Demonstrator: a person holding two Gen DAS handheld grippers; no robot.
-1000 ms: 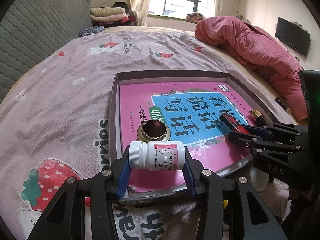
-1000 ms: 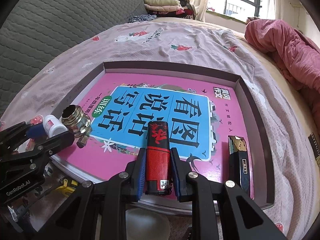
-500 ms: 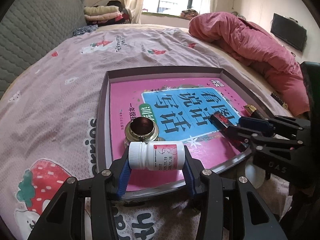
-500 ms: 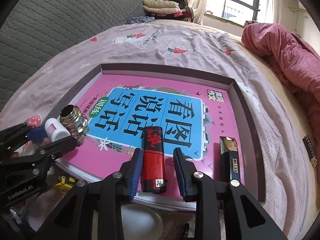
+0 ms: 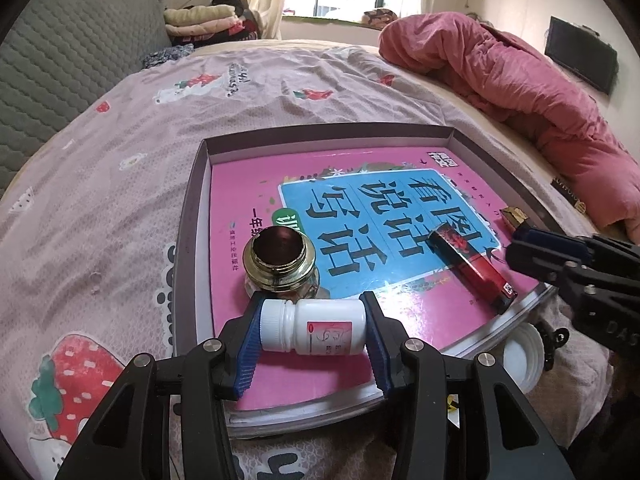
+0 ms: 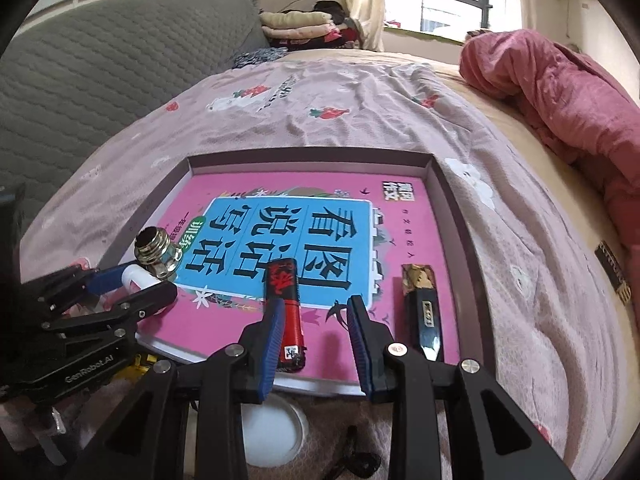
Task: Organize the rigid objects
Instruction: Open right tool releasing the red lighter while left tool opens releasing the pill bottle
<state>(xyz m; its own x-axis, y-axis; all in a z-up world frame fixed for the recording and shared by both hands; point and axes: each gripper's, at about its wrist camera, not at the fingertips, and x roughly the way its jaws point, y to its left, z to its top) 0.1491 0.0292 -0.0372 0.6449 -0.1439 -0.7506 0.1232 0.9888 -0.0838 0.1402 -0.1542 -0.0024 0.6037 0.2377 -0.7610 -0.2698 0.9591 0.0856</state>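
My left gripper (image 5: 312, 336) is shut on a white pill bottle (image 5: 316, 330), held sideways just above the near edge of a pink book. The book lies in a shallow grey tray (image 5: 192, 216) on the bed. A glass bottle with a brass neck (image 5: 280, 260) stands on the book right behind the pill bottle. My right gripper (image 6: 316, 320) is open over the book's near edge. A red lighter (image 6: 286, 308) lies flat on the book beside its left finger, with the right pad well apart. A dark gold lighter (image 6: 420, 312) lies to the right.
A white round lid (image 6: 272, 428) lies on the bedsheet under the tray's near edge, beside a small black clip (image 6: 356, 460). A pink quilt (image 5: 520, 80) is heaped at the far right, and a grey padded headboard (image 6: 100, 72) stands on the left.
The right gripper's jaws spread and let go of the red lighter, which now lies on the book. That gripper drew back a little. The left gripper still holds the pill bottle.
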